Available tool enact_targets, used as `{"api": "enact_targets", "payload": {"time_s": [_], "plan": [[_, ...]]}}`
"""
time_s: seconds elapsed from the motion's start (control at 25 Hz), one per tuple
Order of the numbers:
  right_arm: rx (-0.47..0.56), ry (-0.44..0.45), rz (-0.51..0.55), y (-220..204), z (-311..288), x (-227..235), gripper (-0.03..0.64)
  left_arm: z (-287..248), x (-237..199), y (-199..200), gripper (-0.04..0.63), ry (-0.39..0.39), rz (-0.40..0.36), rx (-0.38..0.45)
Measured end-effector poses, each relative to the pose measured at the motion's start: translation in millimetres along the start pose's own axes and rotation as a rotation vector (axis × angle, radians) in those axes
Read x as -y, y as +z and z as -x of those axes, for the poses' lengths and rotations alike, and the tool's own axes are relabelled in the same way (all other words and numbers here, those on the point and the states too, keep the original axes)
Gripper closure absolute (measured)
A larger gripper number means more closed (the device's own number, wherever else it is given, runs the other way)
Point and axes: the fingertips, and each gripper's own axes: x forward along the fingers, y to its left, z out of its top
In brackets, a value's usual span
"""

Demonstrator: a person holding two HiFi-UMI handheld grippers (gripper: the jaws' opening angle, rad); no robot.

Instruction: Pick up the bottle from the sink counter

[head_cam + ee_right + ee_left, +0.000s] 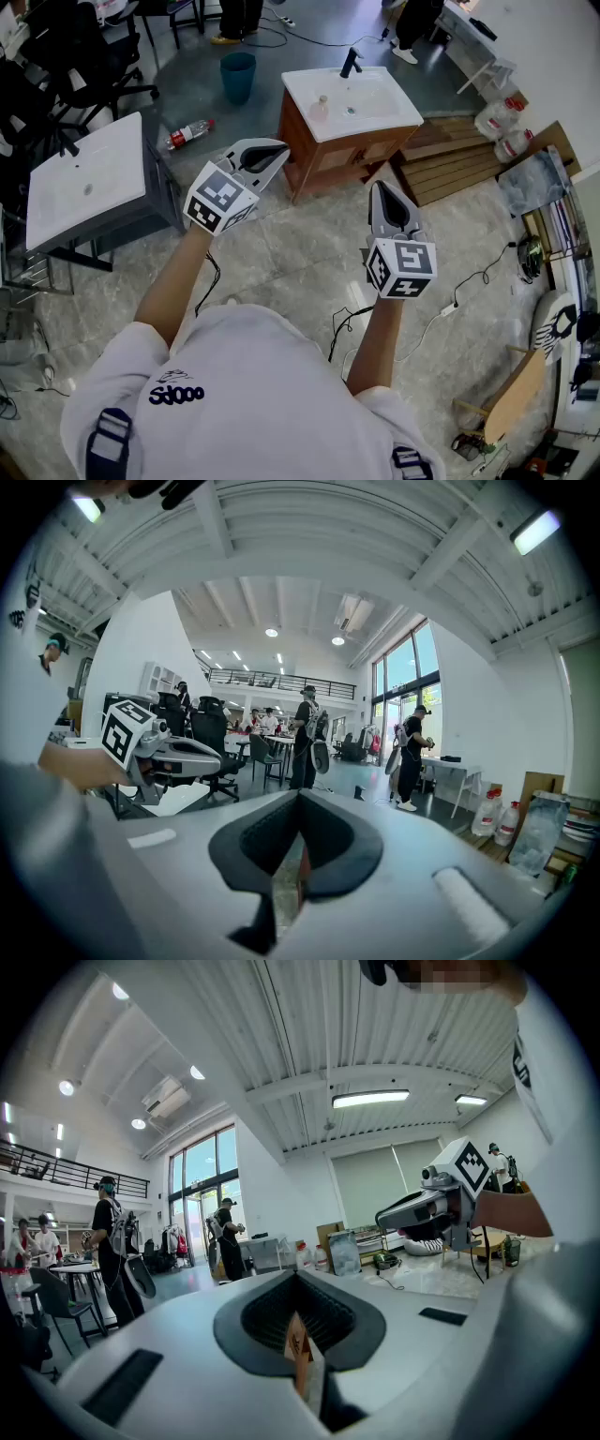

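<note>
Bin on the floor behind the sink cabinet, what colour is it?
The bin is teal, a dark blue-green. The head view shows it best.

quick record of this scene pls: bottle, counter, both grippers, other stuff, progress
bottle: small, pale pink, upright on the sink counter, left of the basin
sink counter: white top on a wooden cabinet, black faucet at the back
left gripper: jaws together, empty, in the air short of the counter
right gripper: jaws together, empty, in the air
other: floor bottle lying down, teal bin
progress: bottle not yet reached
</note>
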Motion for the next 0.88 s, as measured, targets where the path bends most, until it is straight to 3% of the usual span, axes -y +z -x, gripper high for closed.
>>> {"api": "enact_targets", "payload": {"time_s": [0.32,0.68,0.88], "plan": [[0.045,0.004,-0.065,-6,15,22,0.607,-10,19,0,0.589,0.025,0.018,-0.013],[0.015,0.052,-0.093,-38,26,36,0.607,-19,53,-14,0.589,0.042,0.036,-0.063],[0.011,0.042,-0.090,-42,12,49,0.607,-36,46,-21,0.589,0.040,0.051,-0.061]]}}
